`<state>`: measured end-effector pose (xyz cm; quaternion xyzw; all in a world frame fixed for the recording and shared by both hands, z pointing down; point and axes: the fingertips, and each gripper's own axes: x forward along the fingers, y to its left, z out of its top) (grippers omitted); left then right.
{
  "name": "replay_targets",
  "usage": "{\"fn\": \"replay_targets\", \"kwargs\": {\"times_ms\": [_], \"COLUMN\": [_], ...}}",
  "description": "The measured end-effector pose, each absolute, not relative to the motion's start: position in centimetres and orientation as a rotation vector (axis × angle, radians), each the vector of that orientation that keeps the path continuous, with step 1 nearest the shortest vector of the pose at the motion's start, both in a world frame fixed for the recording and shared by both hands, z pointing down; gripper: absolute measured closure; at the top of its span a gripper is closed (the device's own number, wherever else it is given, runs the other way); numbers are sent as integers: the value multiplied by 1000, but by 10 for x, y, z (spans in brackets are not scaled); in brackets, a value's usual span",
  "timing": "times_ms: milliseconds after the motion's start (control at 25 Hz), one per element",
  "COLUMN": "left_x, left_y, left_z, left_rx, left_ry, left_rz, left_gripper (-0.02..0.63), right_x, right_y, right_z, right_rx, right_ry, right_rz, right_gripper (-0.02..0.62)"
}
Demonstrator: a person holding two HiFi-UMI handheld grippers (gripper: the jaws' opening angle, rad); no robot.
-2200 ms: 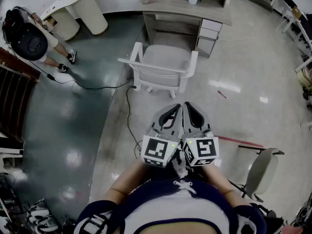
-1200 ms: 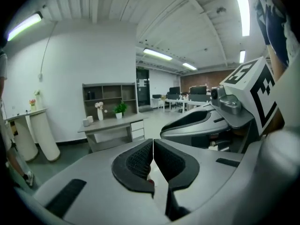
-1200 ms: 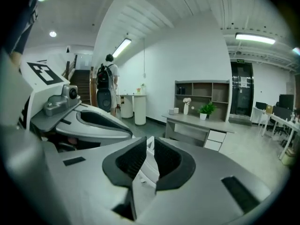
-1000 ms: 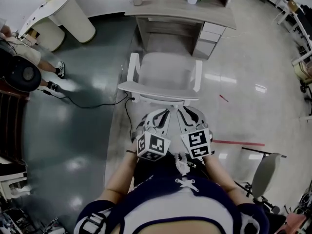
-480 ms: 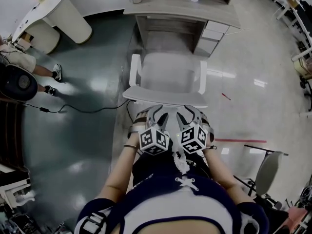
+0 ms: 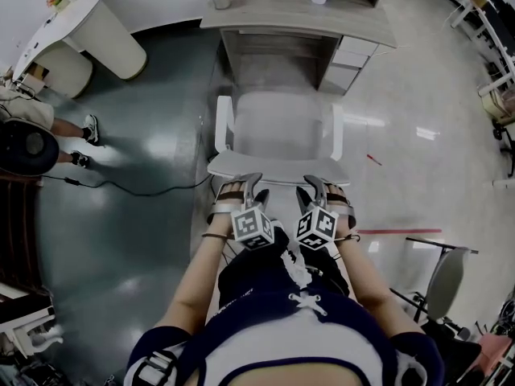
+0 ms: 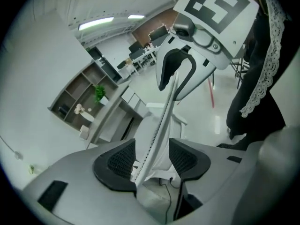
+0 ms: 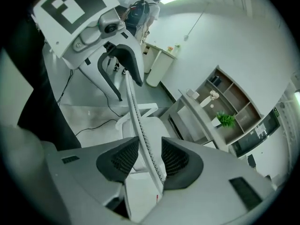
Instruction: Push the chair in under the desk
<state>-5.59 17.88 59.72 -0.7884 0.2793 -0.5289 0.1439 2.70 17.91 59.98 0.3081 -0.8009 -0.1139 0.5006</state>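
The white chair (image 6: 278,123) faces the grey desk (image 6: 298,14), its seat just short of the knee opening. My left gripper (image 6: 241,185) and right gripper (image 6: 319,190) sit side by side over the top edge of the backrest (image 6: 278,170). In the left gripper view the thin backrest edge (image 7: 161,125) runs between the open jaws of the left gripper (image 7: 151,159), with gaps beside it. The right gripper (image 8: 147,161) straddles the backrest edge (image 8: 136,111) the same way. Both pairs of jaws have just been opening.
A person (image 6: 32,127) stands at the far left, with a black cable (image 6: 137,187) trailing across the floor toward the chair. A round white table (image 6: 88,22) is at the back left. Another chair (image 6: 438,284) and a red stick (image 6: 394,232) lie to the right.
Both grippers came down and forward from in front of my body onto the backrest's top edge, rolled, and their jaws spread apart around it. The chair now stands closer below me.
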Motion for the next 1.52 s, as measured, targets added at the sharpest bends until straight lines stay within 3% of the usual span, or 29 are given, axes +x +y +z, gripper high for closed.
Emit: {"fn": "replay_targets", "kwargs": {"times_ms": [1520], "left_x": [-76], "left_y": [101], "left_z": [627], "left_rx": [-2543], "left_ry": [895], "left_rz": [-1401], "left_gripper": [380], "right_x": [19], "right_y": [118], "right_z": [617], "right_rx": [706], "right_ry": [-2121], "right_rz": [1], "right_gripper": [463]}}
